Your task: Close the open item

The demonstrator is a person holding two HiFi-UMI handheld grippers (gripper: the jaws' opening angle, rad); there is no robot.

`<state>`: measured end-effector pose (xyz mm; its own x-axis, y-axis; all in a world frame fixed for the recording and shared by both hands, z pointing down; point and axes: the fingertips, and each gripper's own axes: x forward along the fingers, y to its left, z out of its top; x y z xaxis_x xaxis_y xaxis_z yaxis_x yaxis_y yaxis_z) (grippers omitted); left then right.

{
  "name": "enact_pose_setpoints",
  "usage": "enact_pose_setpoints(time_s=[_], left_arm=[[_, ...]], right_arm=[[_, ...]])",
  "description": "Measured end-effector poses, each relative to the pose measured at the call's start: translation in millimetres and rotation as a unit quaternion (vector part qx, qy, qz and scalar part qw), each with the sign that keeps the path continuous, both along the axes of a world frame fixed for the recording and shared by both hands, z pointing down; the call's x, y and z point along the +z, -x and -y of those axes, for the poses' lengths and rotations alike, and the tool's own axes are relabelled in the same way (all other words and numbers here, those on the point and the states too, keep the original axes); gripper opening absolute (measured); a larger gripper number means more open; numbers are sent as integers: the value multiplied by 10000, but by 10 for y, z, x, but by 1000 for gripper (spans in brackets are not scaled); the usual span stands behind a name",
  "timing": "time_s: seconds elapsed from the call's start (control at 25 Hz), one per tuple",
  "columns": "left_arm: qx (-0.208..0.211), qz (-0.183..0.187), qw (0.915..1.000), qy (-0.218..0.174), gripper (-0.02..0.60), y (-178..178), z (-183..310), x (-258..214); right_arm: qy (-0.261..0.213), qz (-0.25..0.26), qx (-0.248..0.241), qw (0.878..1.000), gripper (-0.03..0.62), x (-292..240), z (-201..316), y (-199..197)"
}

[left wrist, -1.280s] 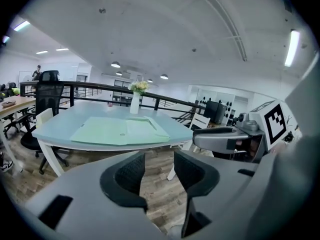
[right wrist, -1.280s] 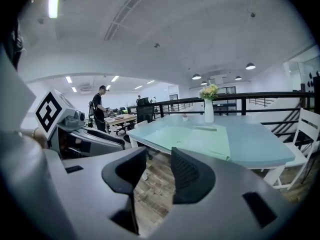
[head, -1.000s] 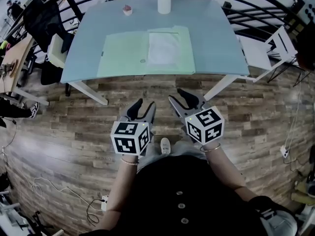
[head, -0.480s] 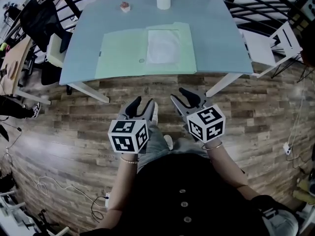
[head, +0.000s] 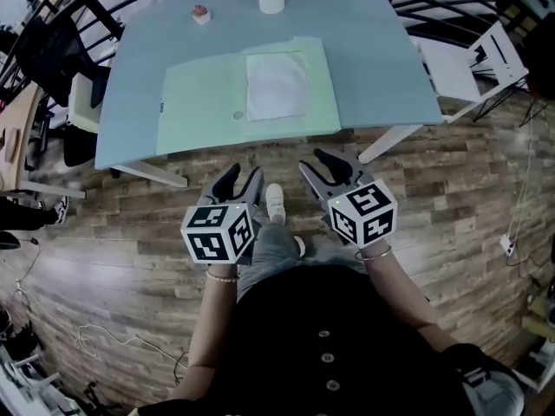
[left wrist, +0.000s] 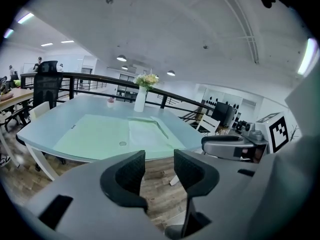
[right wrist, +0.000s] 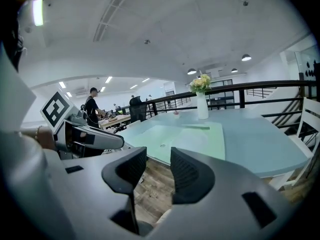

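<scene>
Tabletop (head: 364, 50): green folder (head: 199, 94) lies open; left gripper (head: 241, 177), right gripper (head: 319, 165) both empty, spread. Thin cover could slip, skidding folder.

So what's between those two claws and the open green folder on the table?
In the head view, only wooden floor and the table's near edge separate the left gripper and right gripper from the folder.

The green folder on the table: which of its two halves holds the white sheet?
The right half holds the white sheet; the left half is bare green, with only a small round spot near the fold.
</scene>
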<state>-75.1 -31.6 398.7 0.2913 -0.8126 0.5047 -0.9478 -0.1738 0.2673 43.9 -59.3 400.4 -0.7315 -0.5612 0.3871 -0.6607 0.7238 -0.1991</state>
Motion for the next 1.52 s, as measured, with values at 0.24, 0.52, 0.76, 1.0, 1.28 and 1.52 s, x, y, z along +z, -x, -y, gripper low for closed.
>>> enact_pose_setpoints(time_s=[0.24, 0.52, 0.76, 1.0, 1.28, 1.52], left_arm=[[154, -42, 9998, 135, 178, 84, 332, 95], [396, -111, 9988, 277, 178, 313, 760, 264], [522, -103, 9979, 366, 178, 579, 1120, 310], [664, -54, 9969, 421, 178, 809, 1362, 350], [776, -89, 9954, 556, 178, 936, 1515, 475], [803, -146, 9946, 635, 178, 996, 1614, 563]], right_arm=[[65, -31, 66, 10000, 155, 53, 275, 146], [172, -91, 218, 9996, 155, 167, 706, 401], [232, -155, 268, 9993, 155, 216, 1079, 697], [259, -186, 329, 9990, 155, 260, 1348, 938], [363, -239, 422, 9982, 155, 380, 1536, 1061], [513, -228, 490, 9972, 155, 452, 1568, 1098]])
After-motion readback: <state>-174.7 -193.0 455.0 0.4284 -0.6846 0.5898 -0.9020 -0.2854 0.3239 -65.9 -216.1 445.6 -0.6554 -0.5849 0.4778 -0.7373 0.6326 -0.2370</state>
